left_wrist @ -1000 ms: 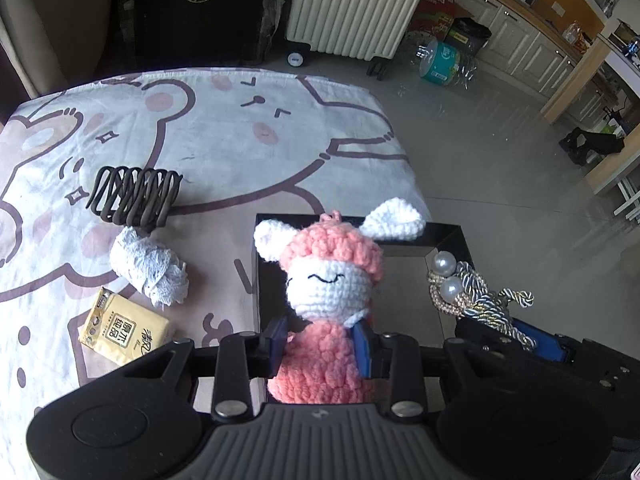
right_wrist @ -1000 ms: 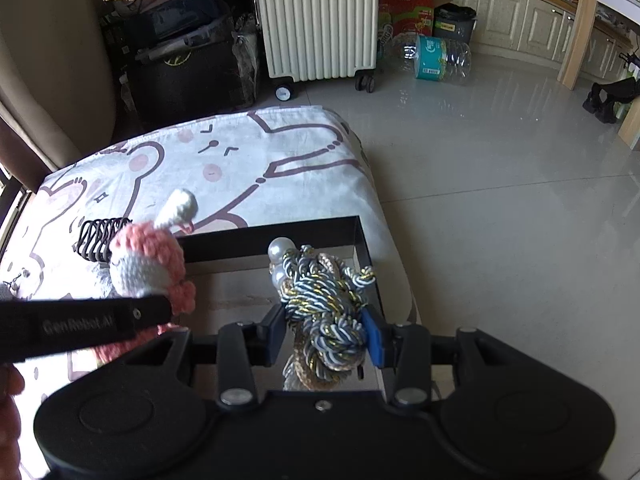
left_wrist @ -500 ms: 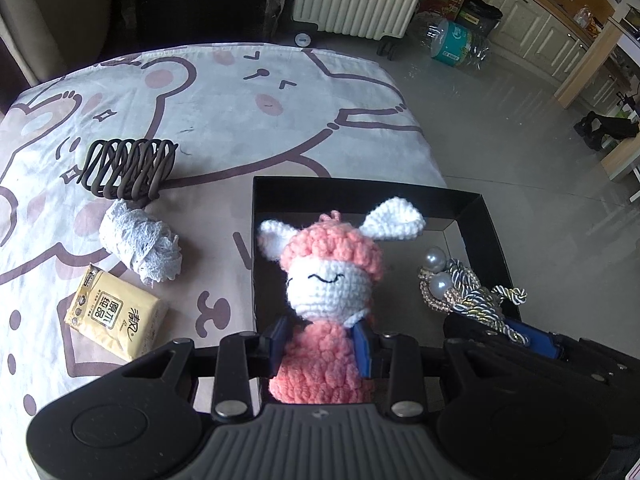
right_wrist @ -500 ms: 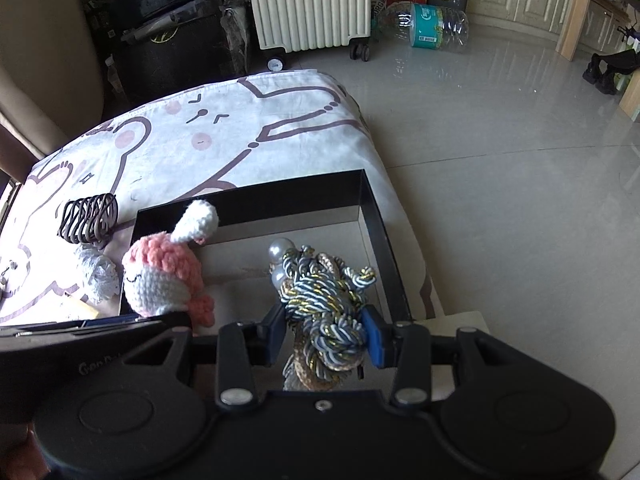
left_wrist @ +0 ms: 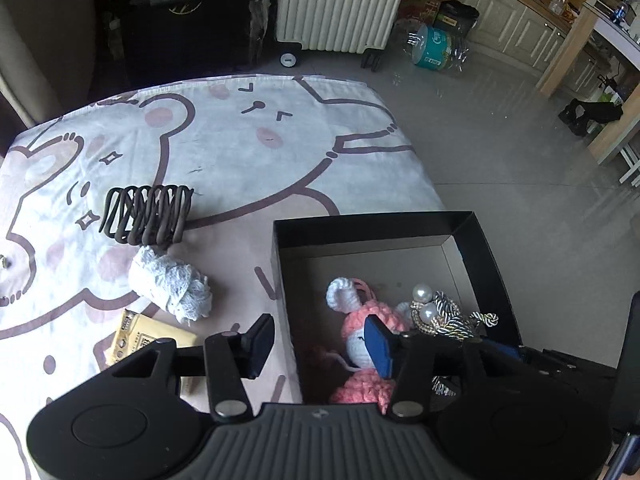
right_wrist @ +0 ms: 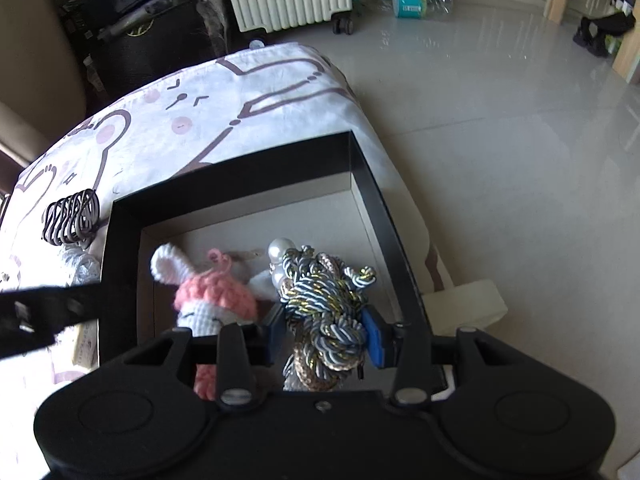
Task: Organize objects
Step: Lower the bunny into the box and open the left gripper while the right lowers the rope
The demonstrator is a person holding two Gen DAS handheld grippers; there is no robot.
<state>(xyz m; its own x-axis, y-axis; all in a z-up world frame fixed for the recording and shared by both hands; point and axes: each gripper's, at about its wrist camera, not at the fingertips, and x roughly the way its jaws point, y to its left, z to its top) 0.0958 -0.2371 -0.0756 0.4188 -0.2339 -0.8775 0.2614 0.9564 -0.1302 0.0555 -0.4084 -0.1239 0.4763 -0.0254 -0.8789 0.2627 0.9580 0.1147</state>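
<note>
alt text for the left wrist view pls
Left gripper, jaws just opened, hovers over a crocheted pink bunny lying in a black box beside a braided cord ornament. A hair clip, lace roll and tissue pack sit on the tablecloth.

1 black box [left_wrist: 488, 248], 1 crochet bunny [left_wrist: 360, 336], 1 rope bundle [right_wrist: 328, 312], 2 pearls [left_wrist: 422, 292], 1 hair clip [left_wrist: 148, 214], 1 lace roll [left_wrist: 170, 286], 1 tissue pack [left_wrist: 140, 340].

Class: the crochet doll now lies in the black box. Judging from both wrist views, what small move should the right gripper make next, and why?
Probably open the right gripper to release the braided cord bundle. Its pads press on the bundle, which hangs low inside the black box beside the crochet doll. The left gripper has just been opening, with the doll clear of its pads.
</note>
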